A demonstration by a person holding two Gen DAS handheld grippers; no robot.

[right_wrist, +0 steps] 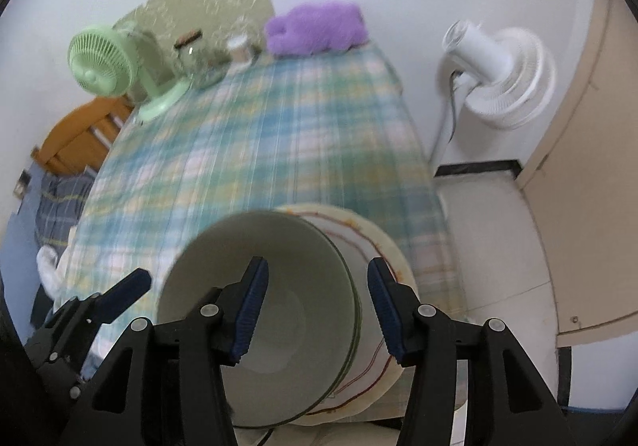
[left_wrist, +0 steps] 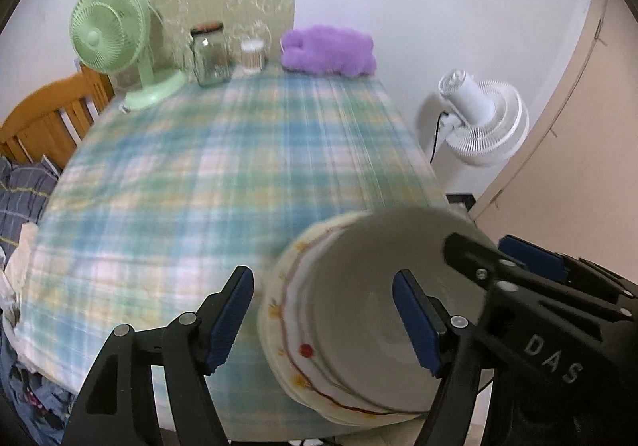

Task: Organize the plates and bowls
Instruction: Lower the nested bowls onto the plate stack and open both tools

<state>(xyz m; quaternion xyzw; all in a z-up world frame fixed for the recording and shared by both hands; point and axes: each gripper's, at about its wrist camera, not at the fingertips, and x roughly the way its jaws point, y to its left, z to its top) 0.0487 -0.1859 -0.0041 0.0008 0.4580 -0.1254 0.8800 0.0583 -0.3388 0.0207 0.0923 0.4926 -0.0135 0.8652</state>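
A bowl (right_wrist: 259,310) sits on a plate (right_wrist: 375,326) at the surface's (left_wrist: 223,167) near edge (about five o'clock in the left view). The left claw (left_wrist: 323,322) and right claw (right_wrist: 317,310) both straddle the rims, released, pads clear.

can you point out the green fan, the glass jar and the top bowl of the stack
green fan (left_wrist: 107,32), left wrist view, on its round front grille
glass jar (left_wrist: 211,57), left wrist view, on its clear body below the lid
top bowl (right_wrist: 279,294), right wrist view, on its pale inner wall
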